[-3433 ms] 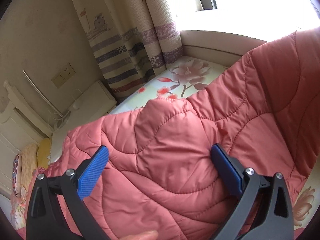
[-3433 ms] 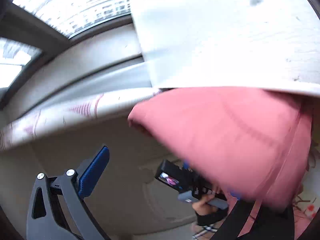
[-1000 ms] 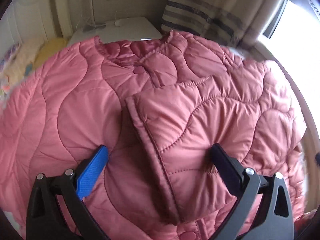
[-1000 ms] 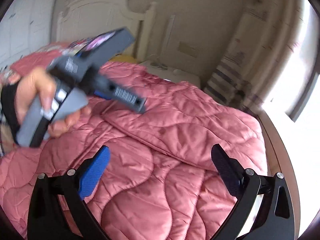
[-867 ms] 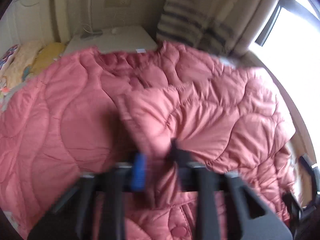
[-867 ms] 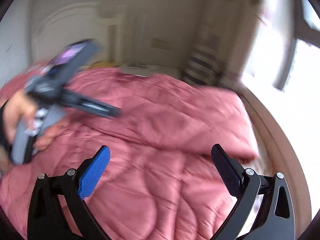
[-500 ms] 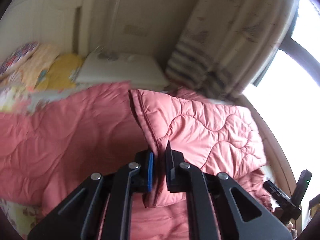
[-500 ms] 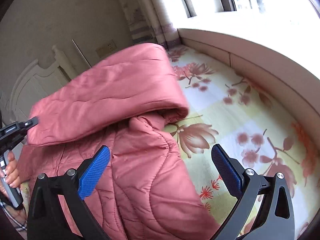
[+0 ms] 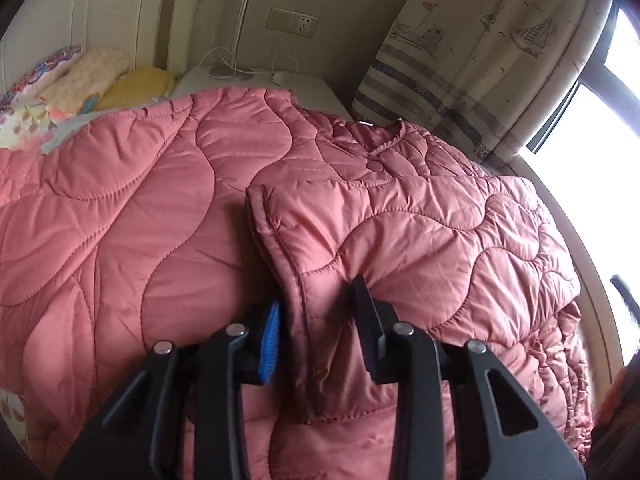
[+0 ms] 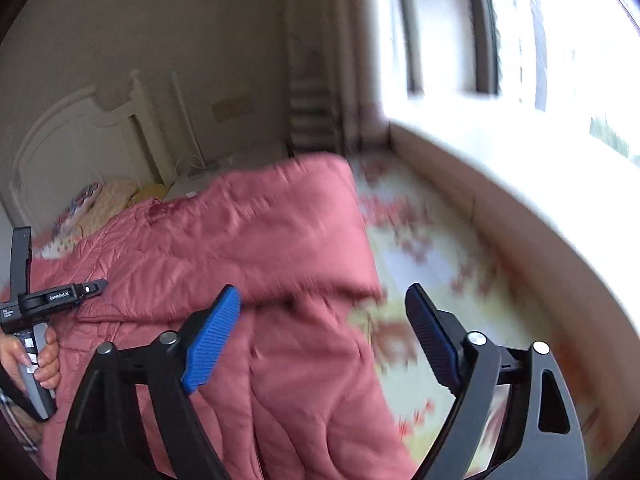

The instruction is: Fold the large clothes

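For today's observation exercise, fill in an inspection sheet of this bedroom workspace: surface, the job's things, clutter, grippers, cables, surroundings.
Surface: bed with a floral sheet, bare on the window side.
Job's things: pink quilted jacket spread on the bed, one sleeve folded across its front.
Clutter: yellow and patterned pillows by the headboard.
Grippers: left gripper opening, the sleeve's cuff edge between its jaws; right gripper closing, over the jacket's edge, gripping nothing.
Cables: white cords on the bedside cabinet under the wall socket.
Surroundings: white headboard, sailboat curtain, bright window.
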Available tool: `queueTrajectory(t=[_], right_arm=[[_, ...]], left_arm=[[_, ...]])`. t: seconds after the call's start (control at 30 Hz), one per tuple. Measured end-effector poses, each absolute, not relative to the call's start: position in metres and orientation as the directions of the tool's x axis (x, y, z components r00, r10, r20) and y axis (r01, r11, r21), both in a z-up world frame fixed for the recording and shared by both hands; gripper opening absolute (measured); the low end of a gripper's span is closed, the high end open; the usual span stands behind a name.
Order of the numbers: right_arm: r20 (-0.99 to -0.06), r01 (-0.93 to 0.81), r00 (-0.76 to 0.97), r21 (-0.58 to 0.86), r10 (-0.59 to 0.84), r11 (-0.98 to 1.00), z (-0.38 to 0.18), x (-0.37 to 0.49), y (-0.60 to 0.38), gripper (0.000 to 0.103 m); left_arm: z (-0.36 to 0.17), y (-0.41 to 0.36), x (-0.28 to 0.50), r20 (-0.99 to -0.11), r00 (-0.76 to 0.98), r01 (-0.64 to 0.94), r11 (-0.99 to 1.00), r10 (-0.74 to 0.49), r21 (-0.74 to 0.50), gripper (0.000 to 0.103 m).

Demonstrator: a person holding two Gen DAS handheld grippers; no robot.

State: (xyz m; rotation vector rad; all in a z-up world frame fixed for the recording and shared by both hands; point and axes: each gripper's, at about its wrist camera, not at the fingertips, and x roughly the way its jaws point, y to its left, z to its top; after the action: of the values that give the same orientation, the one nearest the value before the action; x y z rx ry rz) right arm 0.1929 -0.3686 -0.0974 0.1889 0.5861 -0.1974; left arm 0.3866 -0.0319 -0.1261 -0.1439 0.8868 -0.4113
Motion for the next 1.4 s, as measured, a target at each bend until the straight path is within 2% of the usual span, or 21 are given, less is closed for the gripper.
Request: queueTrajectory(t=[0.07, 0.13, 0.2, 0.27, 0.37, 0.5, 0.57, 0.6, 0.67, 0.7, 0.83, 0.97, 1.0, 1.1, 1.23, 1.33, 1.4], right_arm=[[-0.536, 0.219, 0.833, 0.086, -0.14, 0.972, -0.081, 0.21, -0.363, 0.07], [-0.535, 0.211, 0.837, 0.123, -0.114, 0.97, -0.077, 0.232, -0.366, 0.069], [-0.627, 0.216, 0.778, 0.201, -0.044, 0.956, -0.101, 0.266, -0.379, 0.066], [-0.767, 0.238, 0.641, 0.159, -0.032, 0.958, -0.143, 0.298, -0.383, 0.066], [-0.763, 0.242, 0.642, 0.117, -0.068, 0.963, -0.141, 0.301, -0.378, 0.065], [-0.663, 0.241, 0.743, 0.135, -0.093, 0.961, -0.096, 0.303, -0.38, 0.064], [-0.645, 0.198, 0.762, 0.147, -0.058, 0.969, -0.091, 0.319, -0.38, 0.064], [-0.663, 0.178, 0.748, 0.142, -0.04, 0.974, -0.096, 0.329, -0.378, 0.064], [-0.778, 0.152, 0.627, 0.08, -0.033, 0.985, -0.132, 0.362, -0.38, 0.065], [-0.801, 0.149, 0.598, 0.08, -0.025, 0.986, -0.144, 0.368, -0.383, 0.065], [-0.796, 0.145, 0.606, 0.101, -0.008, 0.984, -0.127, 0.372, -0.388, 0.065], [-0.737, 0.15, 0.676, 0.151, 0.01, 0.977, -0.099, 0.388, -0.403, 0.065], [-0.741, 0.139, 0.671, 0.14, 0.011, 0.98, -0.101, 0.397, -0.403, 0.067], [-0.851, 0.097, 0.523, 0.123, 0.054, 0.988, -0.139, 0.433, -0.409, 0.07], [-0.835, 0.093, 0.547, 0.131, 0.06, 0.987, -0.115, 0.436, -0.414, 0.07], [-0.78, 0.097, 0.62, 0.183, 0.084, 0.978, -0.098, 0.44, -0.422, 0.076], [-0.82, 0.125, 0.569, 0.163, 0.064, 0.979, -0.117, 0.455, -0.425, 0.08]], left_arm=[[-0.127, -0.033, 0.389, -0.719, 0.557, 0.286, 0.909, -0.414, -0.302, 0.033], [-0.128, -0.029, 0.391, -0.712, 0.551, 0.285, 0.9, -0.436, -0.33, 0.033], [-0.13, -0.026, 0.393, -0.704, 0.545, 0.285, 0.89, -0.456, -0.356, 0.034], [-0.131, -0.025, 0.393, -0.699, 0.543, 0.285, 0.885, -0.465, -0.368, 0.034], [-0.131, -0.024, 0.393, -0.696, 0.54, 0.289, 0.881, -0.474, -0.375, 0.034], [-0.131, -0.024, 0.392, -0.698, 0.542, 0.291, 0.884, -0.468, -0.366, 0.034], [-0.131, -0.024, 0.392, -0.697, 0.542, 0.291, 0.883, -0.47, -0.368, 0.034], [-0.131, -0.024, 0.392, -0.696, 0.541, 0.292, 0.882, -0.472, -0.371, 0.034], [-0.132, -0.023, 0.391, -0.695, 0.539, 0.294, 0.879, -0.477, -0.375, 0.035], [-0.132, -0.023, 0.391, -0.695, 0.539, 0.295, 0.88, -0.475, -0.372, 0.035], [-0.132, -0.024, 0.391, -0.696, 0.539, 0.296, 0.88, -0.474, -0.37, 0.035], [-0.132, -0.025, 0.389, -0.696, 0.538, 0.304, 0.879, -0.476, -0.367, 0.038], [-0.132, -0.025, 0.39, -0.695, 0.537, 0.303, 0.878, -0.478, -0.369, 0.038], [-0.132, -0.025, 0.39, -0.694, 0.537, 0.303, 0.877, -0.48, -0.372, 0.038], [-0.132, -0.026, 0.39, -0.696, 0.536, 0.307, 0.879, -0.477, -0.366, 0.04], [-0.131, -0.027, 0.39, -0.697, 0.536, 0.311, 0.88, -0.475, -0.36, 0.041], [-0.131, -0.026, 0.39, -0.694, 0.534, 0.312, 0.876, -0.483, -0.369, 0.042]])
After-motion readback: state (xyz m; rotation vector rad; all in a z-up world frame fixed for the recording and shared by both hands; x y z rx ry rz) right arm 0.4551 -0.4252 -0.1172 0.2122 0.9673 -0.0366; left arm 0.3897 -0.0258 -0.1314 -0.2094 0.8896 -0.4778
